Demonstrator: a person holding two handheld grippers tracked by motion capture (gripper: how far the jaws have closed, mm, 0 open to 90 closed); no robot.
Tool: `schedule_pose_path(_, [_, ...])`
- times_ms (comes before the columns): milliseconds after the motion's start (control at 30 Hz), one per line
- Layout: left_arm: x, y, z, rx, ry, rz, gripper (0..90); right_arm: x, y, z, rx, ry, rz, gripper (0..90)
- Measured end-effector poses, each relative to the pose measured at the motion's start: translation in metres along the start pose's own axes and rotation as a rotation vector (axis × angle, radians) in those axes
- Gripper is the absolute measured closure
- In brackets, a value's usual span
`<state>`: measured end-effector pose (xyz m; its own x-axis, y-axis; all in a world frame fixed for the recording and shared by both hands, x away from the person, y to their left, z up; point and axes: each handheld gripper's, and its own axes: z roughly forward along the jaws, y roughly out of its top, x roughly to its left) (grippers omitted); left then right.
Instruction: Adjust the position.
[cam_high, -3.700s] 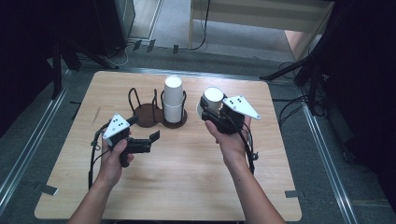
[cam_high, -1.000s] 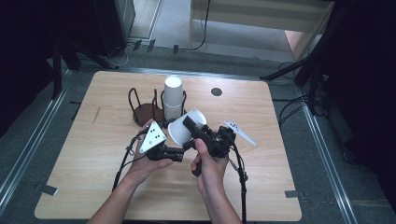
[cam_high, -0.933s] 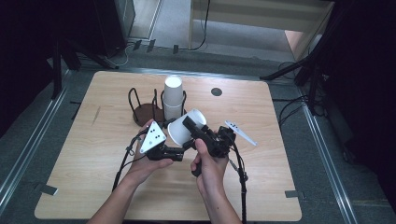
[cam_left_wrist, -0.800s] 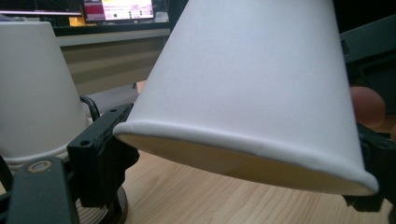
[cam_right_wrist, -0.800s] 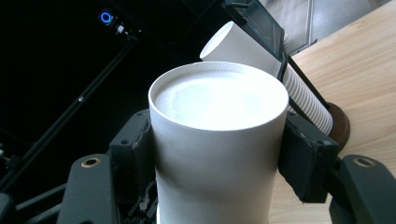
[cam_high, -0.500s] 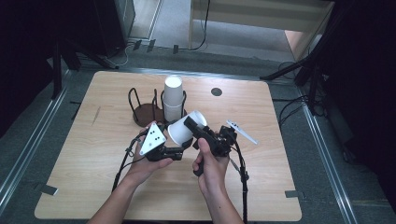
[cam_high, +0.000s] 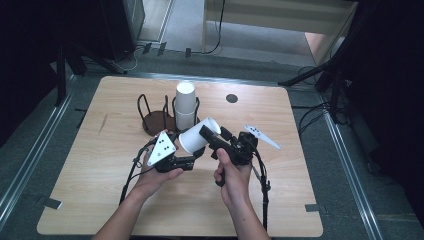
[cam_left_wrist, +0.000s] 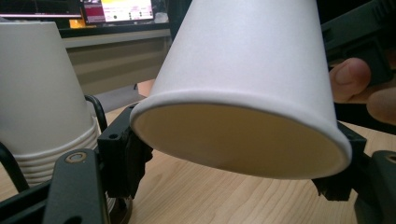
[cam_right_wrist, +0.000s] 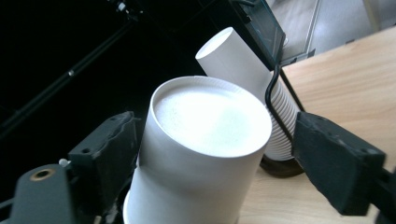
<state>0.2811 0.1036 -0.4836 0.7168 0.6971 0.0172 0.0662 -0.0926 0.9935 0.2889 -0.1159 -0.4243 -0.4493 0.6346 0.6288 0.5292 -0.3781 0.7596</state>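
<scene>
A white paper cup hangs tilted over the middle of the table, mouth toward my left gripper. In the left gripper view the jaws have just been closing, and their pads press on the cup at both sides of the rim. My right gripper reaches around the cup's closed base. Its jaws have just been opening and stand apart from the cup wall, with a clear gap at the right pad. A stack of white cups stands upside down in a wire holder just behind.
The wooden table has metal rails and dark floor around it. A small black disc lies at the back right. In the left gripper view the cup stack is close on the left, and a thumb of the other hand shows behind the cup.
Since the oldest frame the right hand has brought the cup from beside the holder to mid-table, where the left gripper met it. Over the last second both hands stay nearly still.
</scene>
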Motion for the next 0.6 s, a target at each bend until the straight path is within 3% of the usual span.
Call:
schedule_pose_path(367, [0.006, -0.001, -0.003, 0.035, 0.015, -0.011, 25.6, 0.006, 0.013, -0.012, 0.015, -0.040, -0.245, 13.0])
schedule_pose_path(600, [0.007, 0.000, -0.003, 0.061, 0.018, -0.006, 25.5, 0.004, 0.020, -0.020, 0.020, -0.088, -0.357, 13.4])
